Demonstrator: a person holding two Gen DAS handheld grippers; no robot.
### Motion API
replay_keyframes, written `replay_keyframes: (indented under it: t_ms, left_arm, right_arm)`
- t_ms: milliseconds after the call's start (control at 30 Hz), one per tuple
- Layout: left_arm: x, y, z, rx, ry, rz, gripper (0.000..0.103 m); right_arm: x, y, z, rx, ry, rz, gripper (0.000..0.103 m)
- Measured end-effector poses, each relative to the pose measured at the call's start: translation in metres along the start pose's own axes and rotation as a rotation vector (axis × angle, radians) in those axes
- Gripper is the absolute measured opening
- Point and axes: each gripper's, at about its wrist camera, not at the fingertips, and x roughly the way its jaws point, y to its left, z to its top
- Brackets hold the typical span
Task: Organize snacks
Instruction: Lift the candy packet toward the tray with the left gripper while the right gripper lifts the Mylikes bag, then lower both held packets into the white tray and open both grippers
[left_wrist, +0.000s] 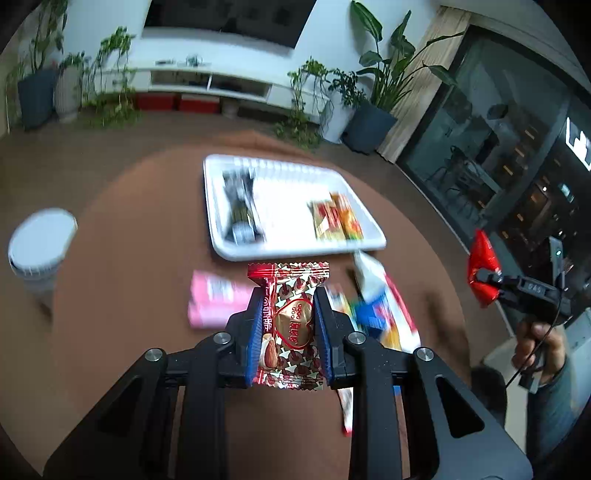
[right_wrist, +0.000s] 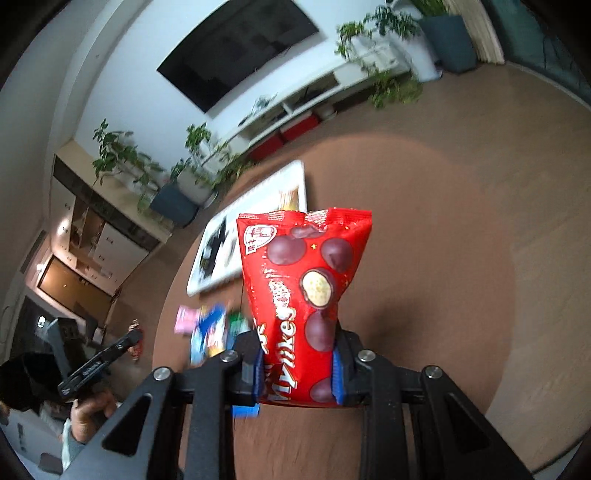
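My left gripper is shut on a red and gold chocolate packet, held above the round brown table. My right gripper is shut on a red Mylikes chocolate-ball bag, held upright above the table; it also shows at the right of the left wrist view. A white tray lies ahead, holding a dark packet and yellow-orange packets. Loose snacks lie in front of the tray: a pink packet and a blue and white pile.
A white lidded cup stands at the table's left. Beyond the table are potted plants, a white TV shelf and a glass door at the right. The other hand-held gripper shows at the lower left of the right wrist view.
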Motion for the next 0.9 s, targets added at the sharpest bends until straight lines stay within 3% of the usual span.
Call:
replay_keyframes:
  t_ms: [233, 433, 667, 900]
  left_arm:
    - [0.029, -0.007, 0.081, 0.058, -0.009, 0.012, 0.023]
    - [0.083, -0.016, 0.125, 0.097, 0.044, 0.026, 0.023]
    - [0.167, -0.016, 0.132, 0.090, 0.144, 0.052, 0.023]
    - [0.213, -0.007, 0.125, 0.078, 0.186, 0.077, 0.023]
  right_arm:
    - [0.029, 0.037, 0.071, -0.074, -0.049, 0.039, 0.029]
    - [0.100, 0.093, 0.105, -0.188, 0.041, 0.083, 0.029]
    - [0.190, 0.116, 0.107, -0.238, 0.181, 0.030, 0.029]
    - [0.246, 0.111, 0.101, -0.261, 0.258, -0.044, 0.029]
